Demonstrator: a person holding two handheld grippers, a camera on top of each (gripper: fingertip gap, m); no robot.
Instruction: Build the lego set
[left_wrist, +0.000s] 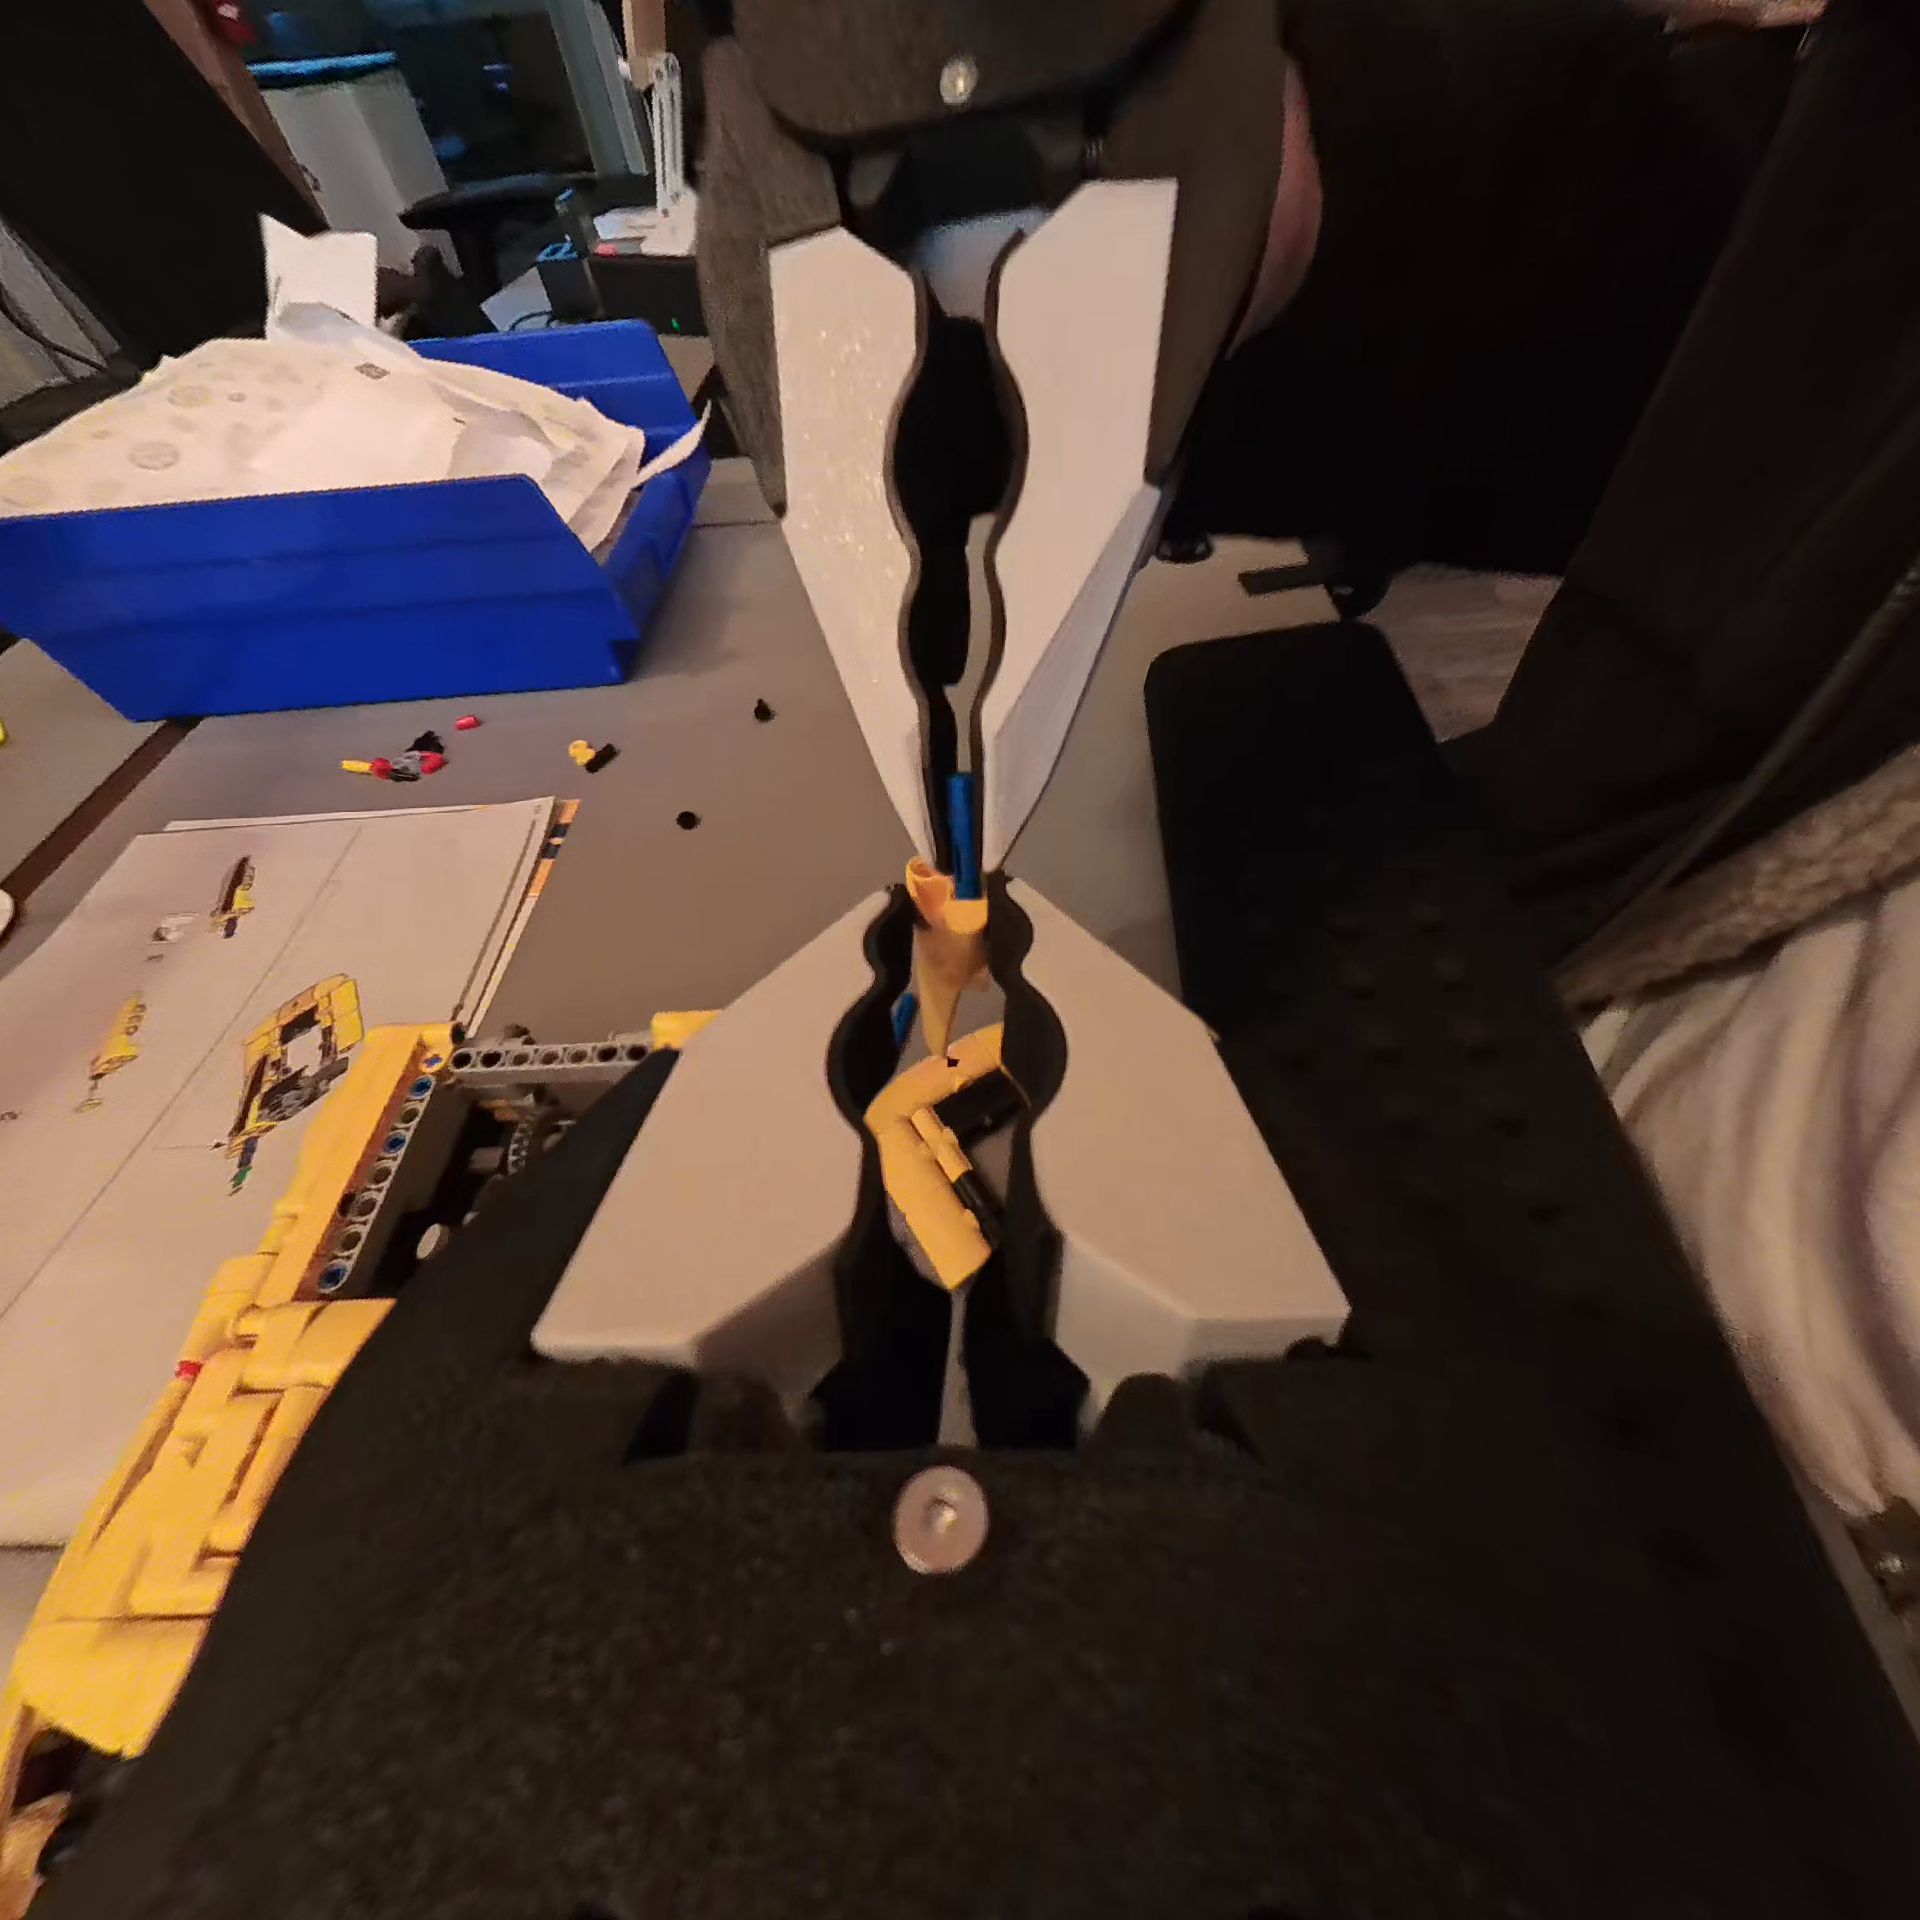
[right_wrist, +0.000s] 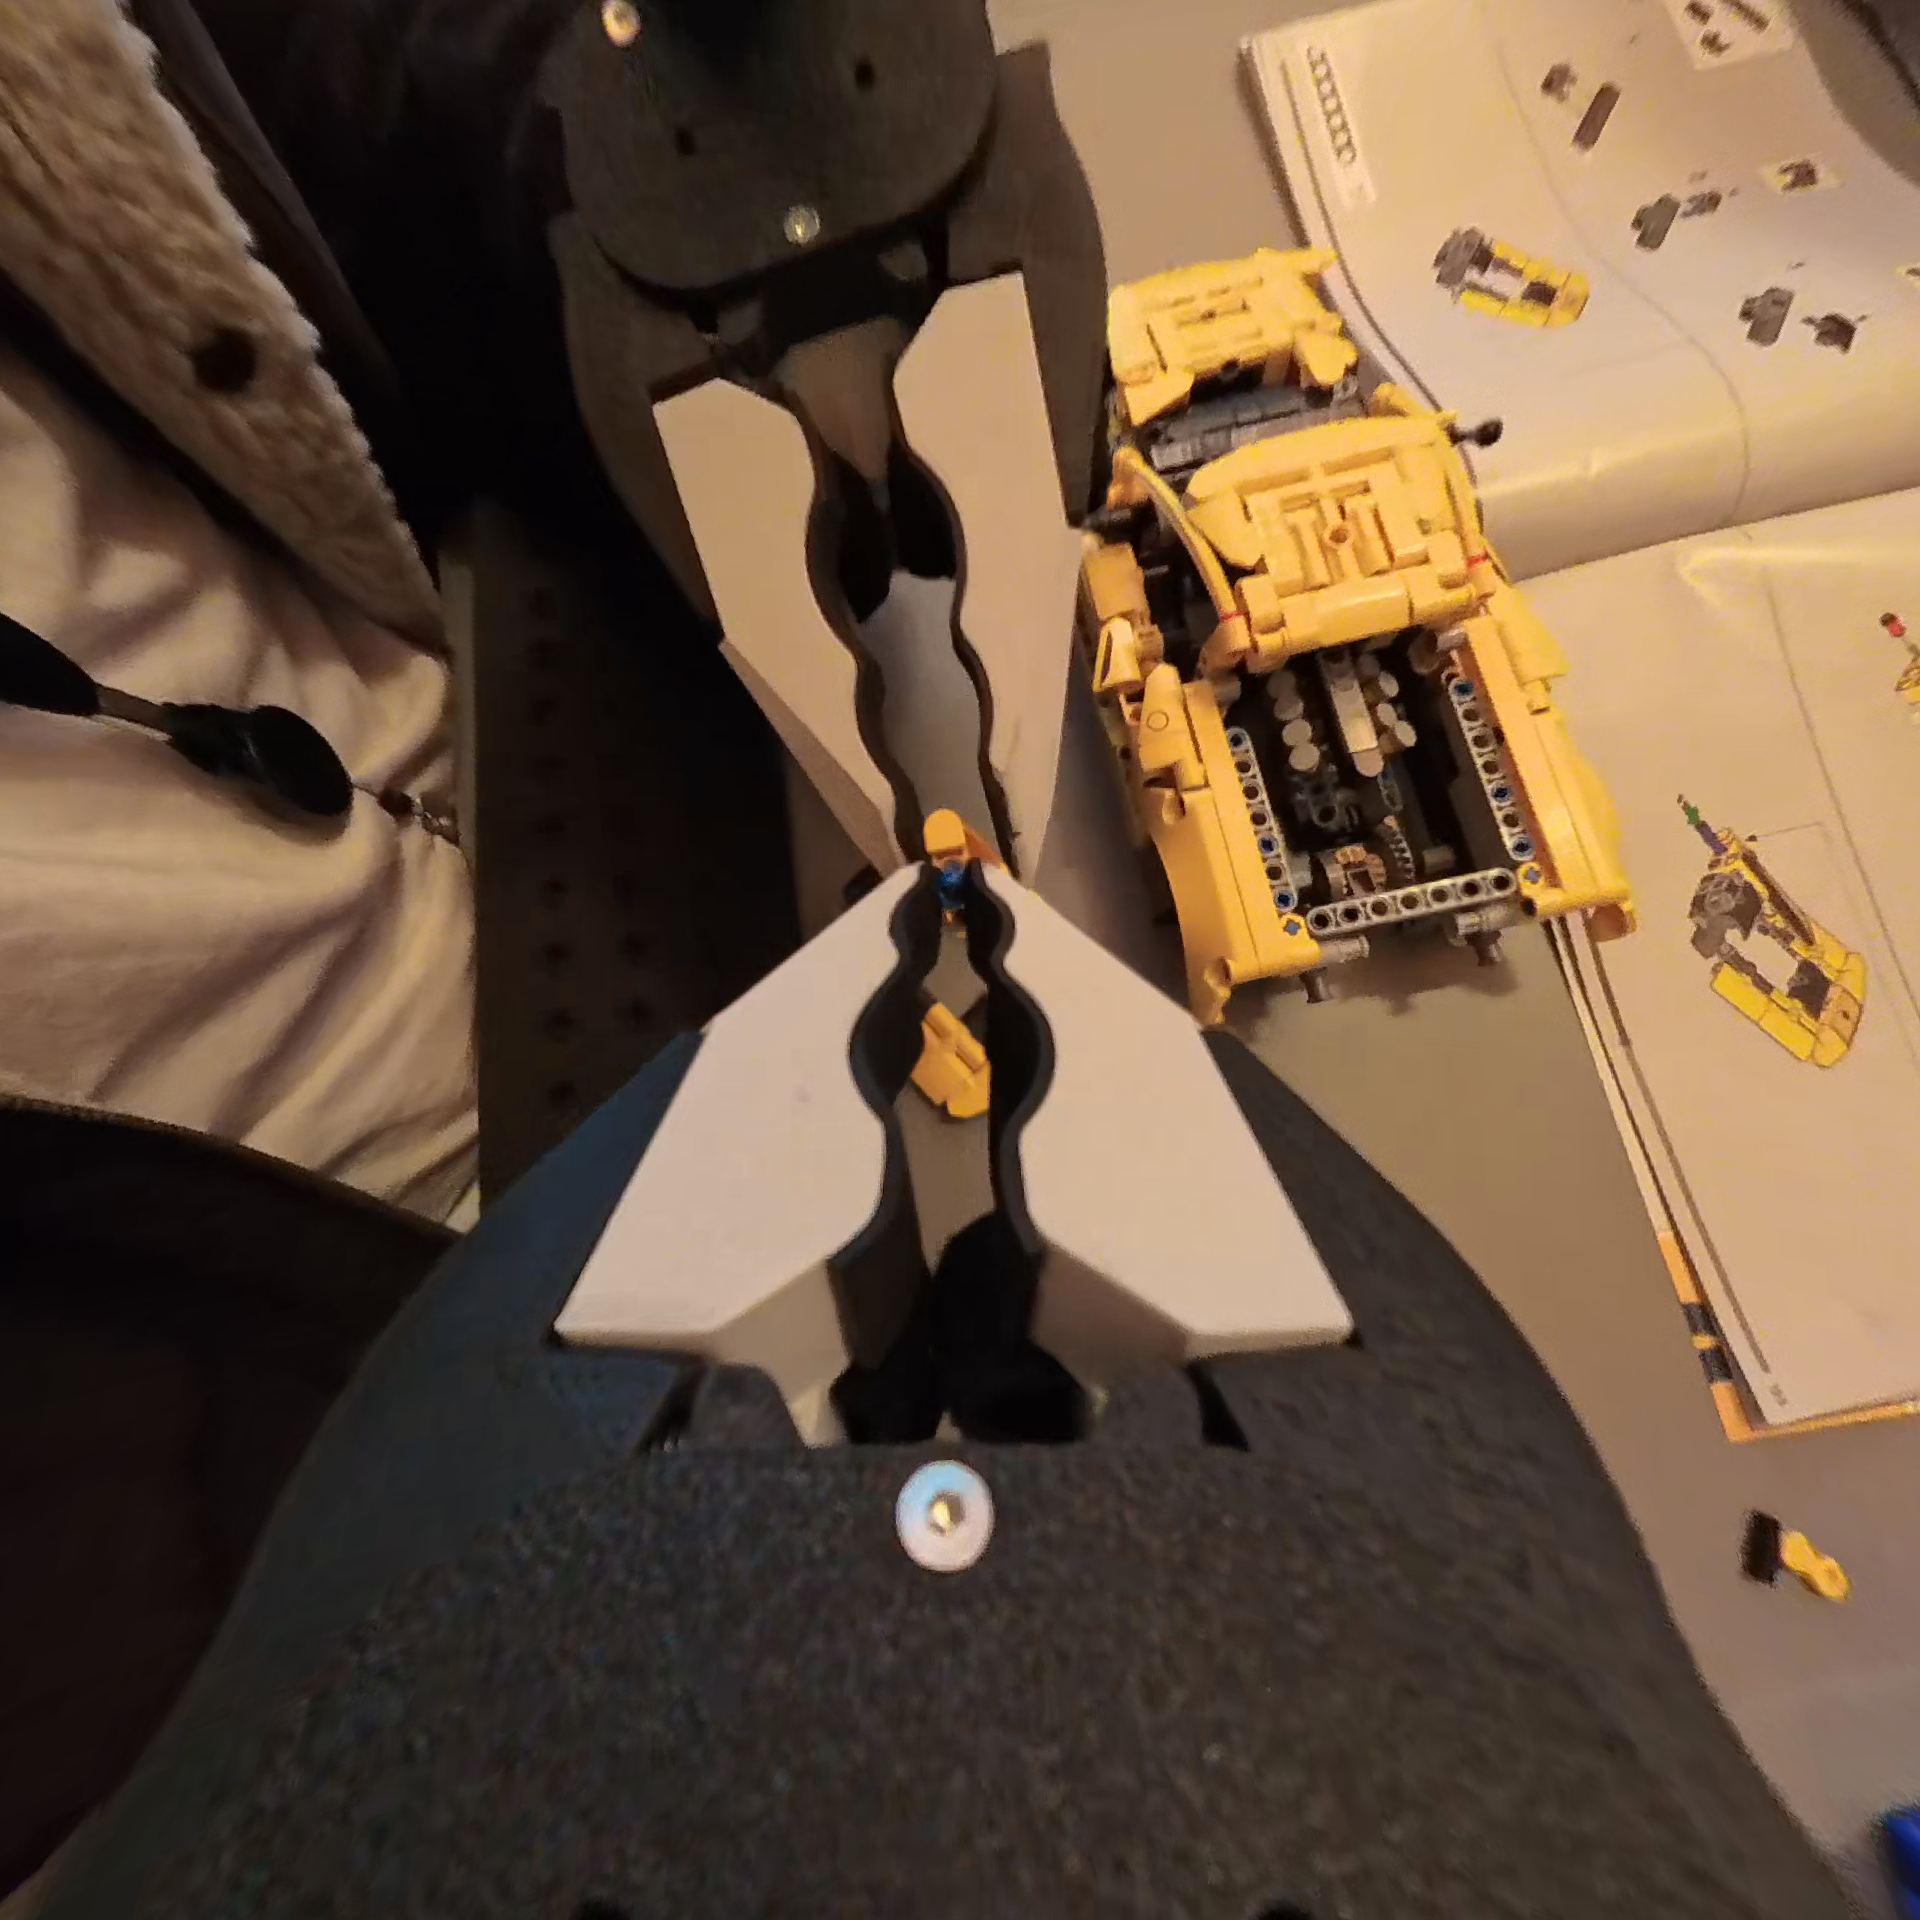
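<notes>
My left gripper (left_wrist: 943, 899) is shut on a bent yellow Lego piece (left_wrist: 930, 1153) with black pins, whose thin end sticks out past the fingertips. My right gripper (left_wrist: 961, 854) comes in from the far side, tip to tip with it, shut on a small blue pin (left_wrist: 961, 821). In the right wrist view my right gripper (right_wrist: 951, 883) holds the blue pin (right_wrist: 951, 885) against the yellow piece (right_wrist: 943, 831), which the left gripper (right_wrist: 961, 836) holds. The half-built yellow Lego car (right_wrist: 1351, 665) stands on the grey table (right_wrist: 1403, 1143) to the right, and shows at the lower left in the left wrist view (left_wrist: 208, 1351).
An open instruction booklet (right_wrist: 1766, 727) lies under and beside the car. A blue bin (left_wrist: 312, 582) of crumpled paper bags stands at the back left. Small loose parts (left_wrist: 405, 764) lie on the table, and a yellow-and-black piece (right_wrist: 1797, 1564) too. A black perforated board (left_wrist: 1351, 935) lies below the grippers. A person's pale fleece sleeve (right_wrist: 208, 831) is close by. The grippers are tip to tip, or close to it.
</notes>
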